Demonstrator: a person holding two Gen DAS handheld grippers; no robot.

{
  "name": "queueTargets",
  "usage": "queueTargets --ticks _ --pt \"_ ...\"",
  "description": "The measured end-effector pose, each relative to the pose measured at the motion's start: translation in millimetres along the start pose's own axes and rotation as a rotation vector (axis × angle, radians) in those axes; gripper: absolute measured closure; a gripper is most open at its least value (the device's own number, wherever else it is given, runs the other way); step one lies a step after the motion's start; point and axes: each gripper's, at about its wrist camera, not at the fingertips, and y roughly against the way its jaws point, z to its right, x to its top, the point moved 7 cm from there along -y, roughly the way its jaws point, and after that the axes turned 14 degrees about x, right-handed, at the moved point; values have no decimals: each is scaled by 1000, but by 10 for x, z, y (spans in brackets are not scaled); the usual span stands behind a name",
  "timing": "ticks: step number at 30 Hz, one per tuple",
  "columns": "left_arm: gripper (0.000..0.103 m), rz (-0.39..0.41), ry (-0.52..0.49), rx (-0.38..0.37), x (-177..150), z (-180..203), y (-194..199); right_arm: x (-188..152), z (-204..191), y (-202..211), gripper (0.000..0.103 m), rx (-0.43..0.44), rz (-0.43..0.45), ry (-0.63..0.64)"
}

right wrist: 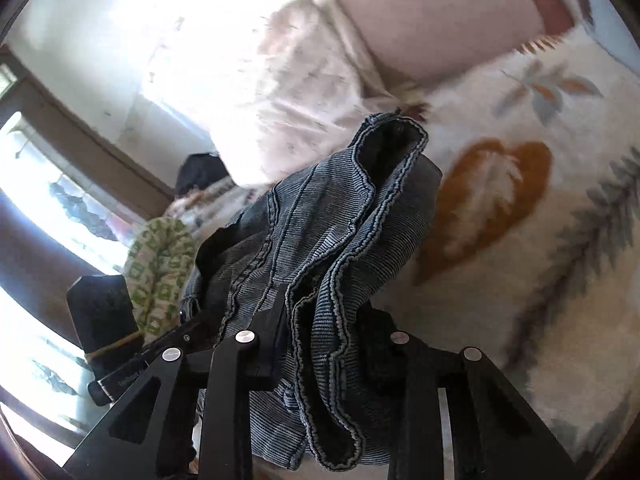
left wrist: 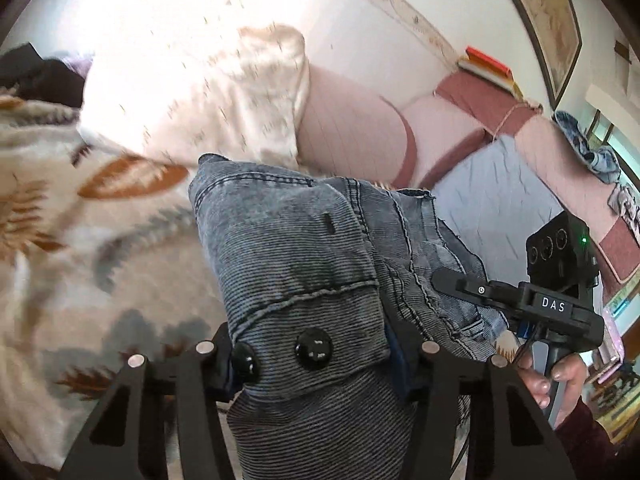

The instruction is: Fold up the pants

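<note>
Cream fleece blanket with rust and grey leaf print (left wrist: 100,248) covers the bed, and over it, at centre frame in both wrist views, hangs the grey-blue ribbed denim pants (left wrist: 304,264), bunched and lifted clear. Each end is pinched: the left hand-held gripper (left wrist: 316,354) clamps the thick buttoned waistband, and the right hand-held gripper (right wrist: 324,336) nips gathered hem folds. To fold well, I judge both grips should hold firm, draw apart until the cloth hangs taut and edges align, then lower together.
</note>
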Motion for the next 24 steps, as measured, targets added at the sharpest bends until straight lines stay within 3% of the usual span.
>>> queueTargets --ticks 3,7,13,15,21,23,24 --pt "45 46 -6 55 58 -136 109 27 -176 -93 76 20 25 52" --pt "45 51 -22 140 36 -316 70 -1 -248 -352 76 29 16 68" --pt "45 -79 10 256 -182 -627 -303 -109 13 -852 76 -57 -61 59" --pt "39 -95 -5 294 -234 -659 -377 -183 155 -950 76 -102 -100 51" --pt "31 -68 -85 385 -193 -577 -332 -248 243 -935 59 -207 -157 74" --pt "29 -63 -99 398 -198 -570 -276 -250 217 -875 45 -245 -161 94" --pt "28 -57 -107 409 -187 -565 -239 -241 181 -852 44 -246 -157 103"
